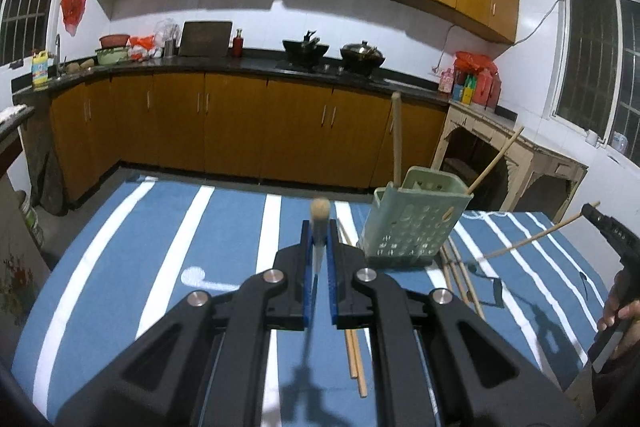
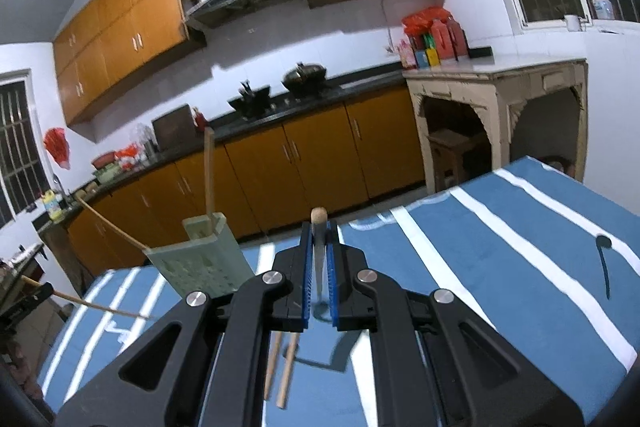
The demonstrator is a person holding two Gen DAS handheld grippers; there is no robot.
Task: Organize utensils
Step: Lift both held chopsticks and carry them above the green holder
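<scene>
- On the blue cloth (image 1: 224, 247) stands a green holder (image 1: 412, 223) with holes in its side. It leans a little. Two sticks already poke out of its top.
- More loose sticks (image 1: 356, 359) lie flat on the cloth, just beside the holder and under the tongs.
- The left tongs (image 1: 320, 227) are squeezed tight on the left stick (image 1: 320, 207). Its round wooden end pokes out past the fingers. It is held up in the air, near the holder and to the left of it.
- The right tongs (image 2: 320, 227) are squeezed tight on the right stick (image 2: 319, 215) in the same way. This one is also up off the cloth, on the other side of the holder.
- From each camera you can see the other tongs off at the edge, with a long thin stick in its grip.
- I think the step now is bringing both held sticks to the holder.
- Next, each stick needs to be turned so one end points down. That end must come right over the open top.
- Going one at a time looks safer, so the sticks do not bump each other or the ones inside.
- The holder looks light, so a push on its rim could knock it over. Let go only when the end is inside.
</scene>
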